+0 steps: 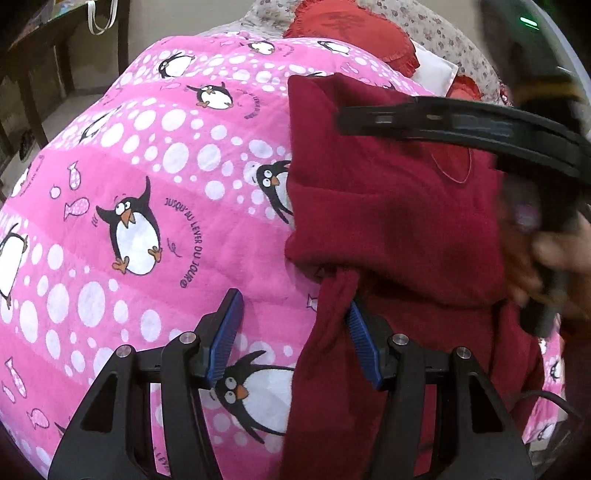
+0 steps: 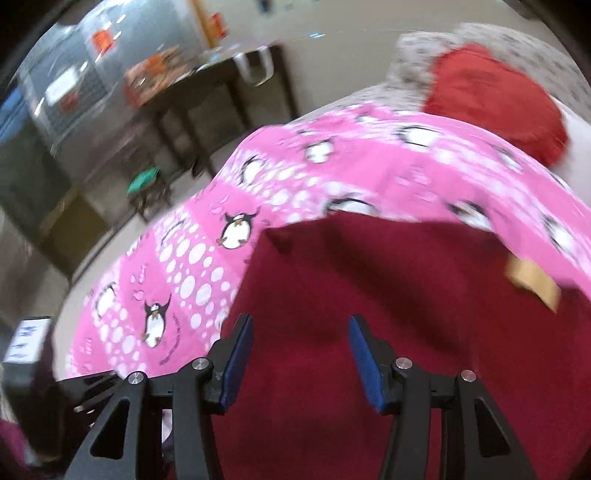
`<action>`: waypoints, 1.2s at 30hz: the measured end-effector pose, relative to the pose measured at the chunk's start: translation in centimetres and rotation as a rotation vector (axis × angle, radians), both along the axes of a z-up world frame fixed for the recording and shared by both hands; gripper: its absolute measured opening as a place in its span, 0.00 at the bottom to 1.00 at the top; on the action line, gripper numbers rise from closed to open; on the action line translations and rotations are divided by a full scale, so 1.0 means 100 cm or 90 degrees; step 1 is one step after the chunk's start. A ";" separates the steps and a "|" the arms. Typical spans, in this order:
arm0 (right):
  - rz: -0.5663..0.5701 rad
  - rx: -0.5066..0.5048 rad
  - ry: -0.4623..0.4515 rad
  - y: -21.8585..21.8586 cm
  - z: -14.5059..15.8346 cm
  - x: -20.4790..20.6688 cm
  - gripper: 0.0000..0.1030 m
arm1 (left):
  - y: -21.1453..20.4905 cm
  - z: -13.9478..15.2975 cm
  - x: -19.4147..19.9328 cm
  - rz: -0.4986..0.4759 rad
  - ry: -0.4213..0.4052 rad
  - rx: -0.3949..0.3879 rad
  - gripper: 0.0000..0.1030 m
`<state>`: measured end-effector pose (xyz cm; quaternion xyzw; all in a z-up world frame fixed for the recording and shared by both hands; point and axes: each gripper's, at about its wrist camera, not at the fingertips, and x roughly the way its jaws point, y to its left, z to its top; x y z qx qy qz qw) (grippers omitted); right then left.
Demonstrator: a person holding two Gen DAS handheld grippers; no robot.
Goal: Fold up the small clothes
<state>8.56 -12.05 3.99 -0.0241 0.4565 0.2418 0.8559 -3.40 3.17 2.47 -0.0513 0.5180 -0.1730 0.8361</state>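
Observation:
A dark red knitted garment [image 1: 391, 221] lies partly folded on a pink penguin-print blanket [image 1: 155, 192]. A narrow sleeve-like strip hangs down toward the camera. My left gripper [image 1: 295, 325] is open, with the strip draped in front of its right pad [image 1: 364, 347]. The other gripper's black finger [image 1: 461, 125] reaches across the garment from the right. In the blurred right wrist view my right gripper [image 2: 301, 347] is open just above the red garment [image 2: 388, 295], which fills the lower frame, with a tan label [image 2: 532, 284] at its right.
A red fringed cushion [image 1: 351, 33] and a floral cover [image 1: 443, 37] lie at the bed's far end. A dark wooden table [image 2: 207, 96] stands beyond the bed's left side, with a small green stool [image 2: 146, 184] on the floor.

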 end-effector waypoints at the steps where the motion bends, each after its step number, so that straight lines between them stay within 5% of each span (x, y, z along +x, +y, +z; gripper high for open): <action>1: 0.006 -0.022 -0.004 0.007 -0.006 0.007 0.50 | 0.002 0.000 0.000 -0.002 0.001 -0.005 0.55; 5: 0.012 -0.021 0.018 0.014 -0.025 0.024 0.49 | 0.003 -0.003 -0.001 -0.005 -0.009 -0.010 0.55; 7: 0.014 -0.021 0.017 0.013 -0.026 0.025 0.37 | 0.004 -0.004 -0.003 -0.005 -0.015 -0.013 0.56; 9: 0.020 0.000 0.023 0.010 -0.022 0.026 0.03 | 0.005 -0.003 -0.004 -0.003 -0.017 -0.020 0.55; 17: -0.014 -0.002 -0.069 0.010 0.031 0.035 0.03 | 0.018 0.004 -0.017 0.037 -0.045 0.008 0.56; 25: -0.058 -0.009 0.001 0.030 -0.010 0.068 0.03 | 0.040 0.010 -0.016 0.072 -0.038 0.011 0.55; 28: -0.070 0.025 0.025 0.016 -0.001 0.055 0.14 | 0.045 0.018 -0.014 0.078 -0.048 0.012 0.55; 30: -0.080 0.009 0.009 -0.001 0.013 0.033 0.36 | 0.048 0.026 -0.012 0.080 -0.057 0.007 0.55; 36: -0.142 0.024 0.017 -0.069 0.011 -0.047 0.42 | 0.033 0.055 0.001 0.072 -0.113 -0.002 0.55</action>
